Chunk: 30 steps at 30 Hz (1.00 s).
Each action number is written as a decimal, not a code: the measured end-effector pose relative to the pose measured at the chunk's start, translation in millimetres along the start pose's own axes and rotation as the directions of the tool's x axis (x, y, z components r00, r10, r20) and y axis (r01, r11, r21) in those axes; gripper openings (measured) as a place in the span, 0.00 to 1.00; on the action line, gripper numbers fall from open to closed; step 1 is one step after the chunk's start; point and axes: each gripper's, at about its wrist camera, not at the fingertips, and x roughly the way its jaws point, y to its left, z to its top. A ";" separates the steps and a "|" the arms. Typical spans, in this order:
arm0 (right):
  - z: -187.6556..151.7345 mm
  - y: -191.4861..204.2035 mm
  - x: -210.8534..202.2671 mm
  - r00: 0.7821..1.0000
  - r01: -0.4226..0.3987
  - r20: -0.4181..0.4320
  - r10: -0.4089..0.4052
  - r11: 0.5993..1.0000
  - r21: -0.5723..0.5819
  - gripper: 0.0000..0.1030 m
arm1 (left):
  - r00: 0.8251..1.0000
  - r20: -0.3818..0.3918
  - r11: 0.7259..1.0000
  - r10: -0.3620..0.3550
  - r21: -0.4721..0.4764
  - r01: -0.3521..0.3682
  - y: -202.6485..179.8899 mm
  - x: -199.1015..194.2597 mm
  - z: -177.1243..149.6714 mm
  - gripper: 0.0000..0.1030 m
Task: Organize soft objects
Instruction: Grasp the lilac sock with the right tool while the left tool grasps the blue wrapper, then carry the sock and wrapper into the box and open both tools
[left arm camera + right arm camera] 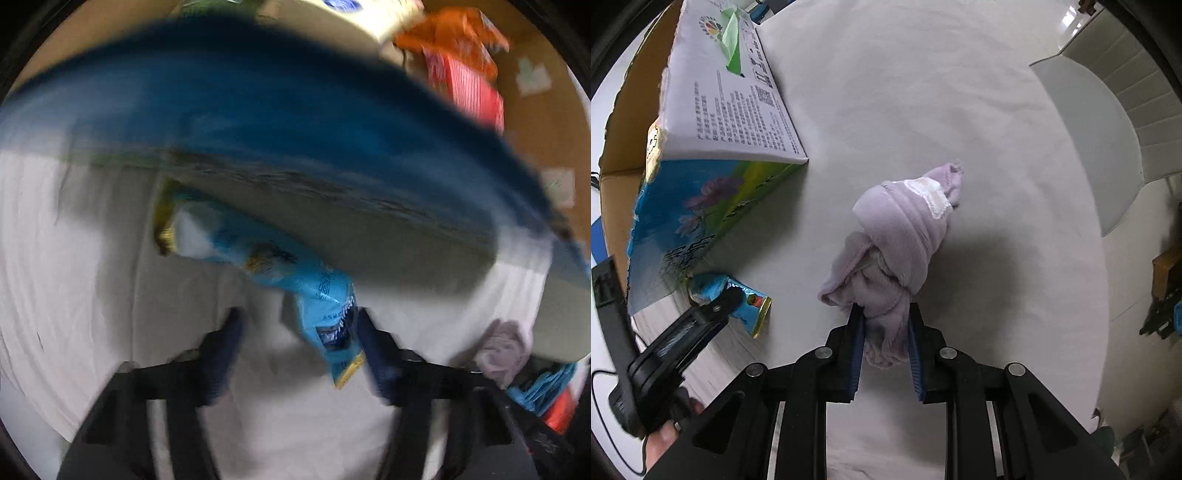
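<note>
My right gripper (884, 314) is shut on a rolled lilac cloth (901, 236) and holds it above the white sheet (923, 92). My left gripper (297, 321) is open, its fingers either side of the end of a blue snack packet (280, 266) that lies on the sheet beside the cardboard box (295, 110). The left wrist view is blurred. In the right wrist view the left gripper (713, 314) lies over the same packet (738, 295) next to the box (713, 147). The lilac cloth also shows at the right of the left wrist view (504, 350).
The open box holds an orange packet (454, 33), a red-and-white packet (469, 92) and a pale box (369, 14). A white chair (1100, 122) stands beyond the sheet at the right. Dark furniture (1167, 295) is at the far right.
</note>
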 end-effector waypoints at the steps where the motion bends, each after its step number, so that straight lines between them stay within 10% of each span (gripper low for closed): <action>1: 1.6 9.2 -2.4 1.000 0.007 -0.003 -0.007 1.000 -0.014 0.22 | 1.000 0.016 1.000 0.005 0.019 -0.006 -3.2 -0.2 -2.8 0.41; 6: -6.9 35.1 -0.3 0.998 0.049 -0.032 -0.055 0.988 -0.145 0.22 | 1.000 0.007 0.998 0.003 0.063 -0.004 6.9 -8.4 -30.0 0.22; 14: -33.4 57.4 22.6 0.985 0.133 -0.064 -0.161 0.940 -0.315 0.25 | 0.993 -0.102 0.998 -0.053 -0.021 0.051 86.8 -16.6 -95.3 0.25; 17: -31.2 54.5 19.2 0.993 0.088 -0.048 -0.105 0.957 -0.278 0.54 | 0.988 -0.079 0.988 -0.130 -0.096 0.122 106.7 -32.8 -100.1 0.30; 19: -27.0 46.9 11.1 0.997 0.060 -0.031 -0.069 0.969 -0.240 0.78 | 0.988 -0.043 0.982 -0.151 -0.119 0.145 109.8 -44.5 -98.3 0.39; 30: 14.8 5.3 -5.0 1.000 -0.008 -0.008 0.008 1.000 -0.003 0.78 | 0.991 -0.085 0.993 -0.099 -0.067 0.093 60.5 -5.5 -16.1 0.51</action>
